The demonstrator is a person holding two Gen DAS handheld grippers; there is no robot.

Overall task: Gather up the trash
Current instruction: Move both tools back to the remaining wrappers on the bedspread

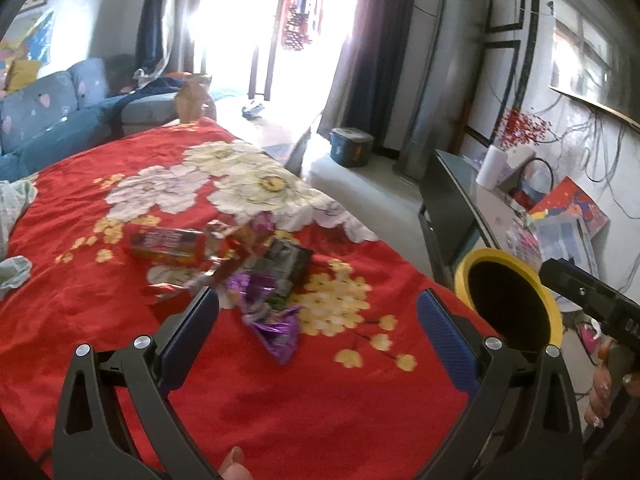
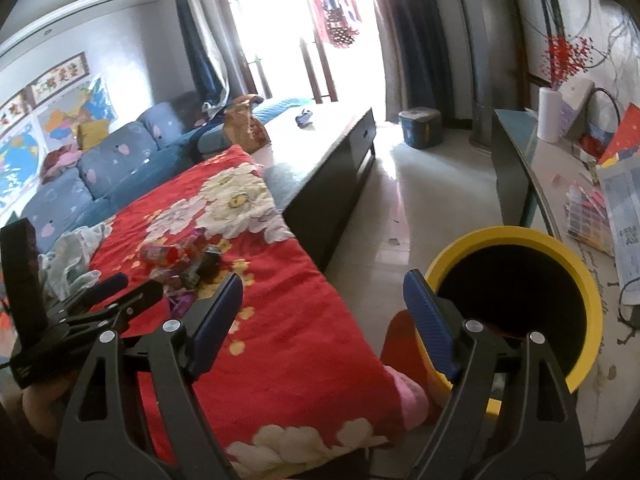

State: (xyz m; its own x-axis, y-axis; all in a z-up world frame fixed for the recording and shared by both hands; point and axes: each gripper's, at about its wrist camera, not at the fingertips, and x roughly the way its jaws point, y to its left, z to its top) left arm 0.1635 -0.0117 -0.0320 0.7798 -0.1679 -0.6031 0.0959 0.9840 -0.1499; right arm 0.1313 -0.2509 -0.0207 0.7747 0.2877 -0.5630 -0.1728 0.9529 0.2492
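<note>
Left gripper (image 1: 318, 312) spread wide and empty above the red floral blanket (image 1: 248, 400). Just ahead of its fingertips, a pile of snack wrappers (image 1: 240, 260), the nearest a purple wrapper (image 1: 276, 330). Right gripper (image 2: 323, 304) likewise wide apart, nothing between the pads, its right finger over the rim of the yellow trash bin (image 2: 584, 280) beside the blanket's edge.

Both grippers tilt downward. Left gripper (image 1: 318, 316) spread wide, nothing between its blue pads. Right gripper (image 2: 324, 304) gaping too, empty, fingers of the right hand (image 1: 600, 396) wrapped round its handle.
</note>
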